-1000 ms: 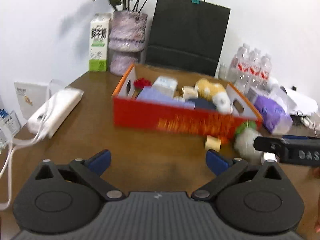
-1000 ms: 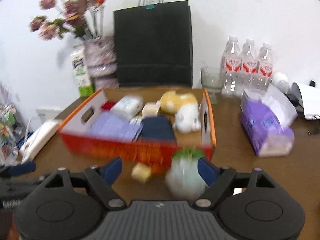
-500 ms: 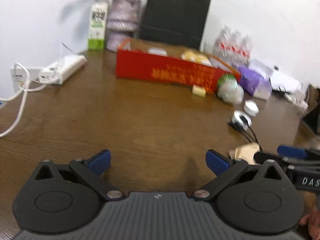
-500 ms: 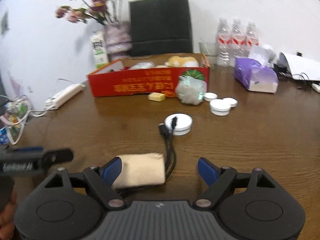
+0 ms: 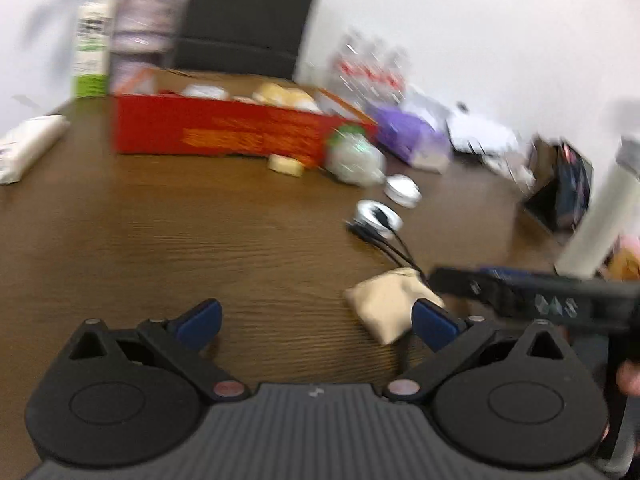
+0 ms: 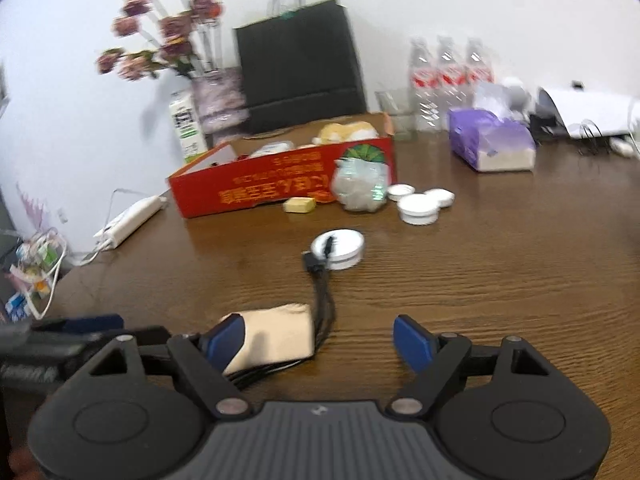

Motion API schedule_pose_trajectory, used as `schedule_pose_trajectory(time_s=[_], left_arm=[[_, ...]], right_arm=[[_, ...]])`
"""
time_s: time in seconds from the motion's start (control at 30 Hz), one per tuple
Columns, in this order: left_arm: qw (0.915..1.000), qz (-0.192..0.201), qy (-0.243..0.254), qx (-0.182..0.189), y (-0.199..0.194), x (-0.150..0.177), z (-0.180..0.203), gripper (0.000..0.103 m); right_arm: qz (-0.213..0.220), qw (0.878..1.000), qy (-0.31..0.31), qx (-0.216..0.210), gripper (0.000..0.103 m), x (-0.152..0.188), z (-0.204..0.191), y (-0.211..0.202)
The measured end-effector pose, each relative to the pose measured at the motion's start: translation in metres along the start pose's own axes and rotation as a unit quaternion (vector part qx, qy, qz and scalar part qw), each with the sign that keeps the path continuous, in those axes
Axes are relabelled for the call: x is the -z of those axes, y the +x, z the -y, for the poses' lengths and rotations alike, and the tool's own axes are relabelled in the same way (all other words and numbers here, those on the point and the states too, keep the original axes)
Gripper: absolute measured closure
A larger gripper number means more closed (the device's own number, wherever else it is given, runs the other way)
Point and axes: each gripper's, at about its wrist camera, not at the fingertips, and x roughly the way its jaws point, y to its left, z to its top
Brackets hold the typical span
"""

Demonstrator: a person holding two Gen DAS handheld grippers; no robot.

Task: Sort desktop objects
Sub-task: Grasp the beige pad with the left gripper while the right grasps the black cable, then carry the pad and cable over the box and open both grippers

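Note:
A red cardboard box (image 6: 280, 190) holding several items stands at the back of the wooden table. In front of it lie a yellow block (image 6: 299, 205), a clear crumpled bag (image 6: 360, 188), small white lids (image 6: 418, 208), a round white tin (image 6: 340, 246) and a black cable (image 6: 322, 300). A beige pouch (image 6: 276, 338) lies near the front, just beside my right gripper's left finger. My right gripper (image 6: 320, 340) is open and empty. My left gripper (image 5: 316, 322) is open and empty, with the pouch (image 5: 384, 304) by its right finger.
A black paper bag (image 6: 300, 64), a vase of flowers (image 6: 216, 96), a milk carton (image 6: 186, 126), water bottles (image 6: 448, 76) and a purple tissue pack (image 6: 488, 140) stand along the back. A white power strip (image 6: 128, 216) with cords lies at the left.
Both grippers have pulled back from the red box to the near part of the table. The beige pouch and cable now lie close to both grippers. Both stay open.

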Motion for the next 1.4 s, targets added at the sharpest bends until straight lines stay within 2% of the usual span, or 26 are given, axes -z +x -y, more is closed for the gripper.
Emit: schedule_pose_trajectory(time_s=[0.07, 0.13, 0.17, 0.2, 0.23, 0.27, 0.3, 0.33, 0.4, 0.43, 0.53, 0.6, 0.67, 0.73, 0.9, 1.1, 1.27, 1.4], left_arm=[[0.9997, 0.001, 0.025, -0.002, 0.014, -0.006, 0.013, 0.005], [0.9983, -0.009, 0.056, 0.014, 0.027, -0.009, 0.026, 0.026], [0.9970, -0.016, 0.074, 0.018, 0.033, -0.010, 0.031, 0.026], [0.9958, -0.016, 0.090, 0.010, 0.037, -0.010, 0.036, 0.035], [0.9944, -0.017, 0.105, 0.004, 0.038, -0.010, 0.041, 0.056], [0.9937, -0.018, 0.111, 0.010, 0.038, -0.009, 0.042, 0.069], [0.9940, -0.023, 0.105, 0.021, 0.038, -0.009, 0.042, 0.092], [0.9950, -0.026, 0.093, 0.026, 0.038, -0.010, 0.040, 0.097], [0.9966, -0.037, 0.069, 0.027, 0.038, -0.015, 0.030, 0.097], [0.9976, -0.042, 0.052, 0.018, 0.037, -0.018, 0.024, 0.097], [0.9994, -0.032, -0.003, -0.010, 0.025, -0.029, -0.004, 0.097], [0.9994, -0.013, -0.016, -0.029, 0.016, -0.035, -0.021, 0.097], [0.9983, 0.001, -0.020, -0.055, 0.011, -0.041, -0.031, 0.097], [0.9976, 0.010, -0.024, -0.064, 0.011, -0.048, -0.036, 0.097], [0.9983, 0.022, -0.027, -0.047, -0.003, -0.063, -0.040, 0.097], [0.9967, 0.070, -0.004, -0.040, -0.038, -0.083, -0.036, 0.097], [0.9953, 0.086, -0.012, -0.042, -0.059, -0.080, -0.033, 0.097], [0.9943, 0.100, -0.025, -0.026, -0.075, -0.104, -0.039, 0.097]], right_arm=[[-0.008, 1.000, -0.003, 0.022, 0.054, -0.007, 0.006, 0.004], [-0.010, 0.999, -0.007, 0.034, 0.056, -0.014, 0.012, 0.008], [-0.012, 1.000, -0.004, 0.026, 0.056, -0.017, 0.015, 0.011], [-0.012, 1.000, -0.001, 0.012, 0.056, -0.020, 0.019, 0.013], [-0.015, 1.000, 0.003, -0.006, 0.056, -0.023, 0.020, 0.017], [-0.019, 1.000, 0.006, -0.022, 0.056, -0.026, 0.020, 0.022], [-0.028, 0.999, 0.007, -0.037, 0.056, -0.029, 0.017, 0.029], [-0.035, 0.998, 0.003, -0.044, 0.056, -0.031, 0.014, 0.036], [-0.050, 0.998, -0.014, -0.043, 0.056, -0.033, 0.005, 0.050], [-0.050, 0.998, -0.035, -0.033, 0.061, -0.033, -0.002, 0.057], [-0.046, 0.994, -0.094, 0.001, 0.099, -0.030, -0.022, 0.066], [-0.037, 0.992, -0.117, 0.006, 0.100, -0.027, -0.032, 0.065], [-0.010, 0.990, -0.137, 0.018, 0.101, -0.024, -0.043, 0.056], [0.017, 0.990, -0.140, 0.015, 0.101, -0.028, -0.049, 0.041], [0.059, 0.992, -0.110, 0.025, 0.101, -0.055, -0.049, 0.001], [0.130, 0.985, -0.109, 0.042, 0.101, -0.086, -0.057, -0.044], [0.144, 0.983, -0.109, 0.026, 0.101, -0.096, -0.063, -0.059], [0.169, 0.976, -0.134, 0.006, 0.101, -0.123, -0.074, -0.065]])
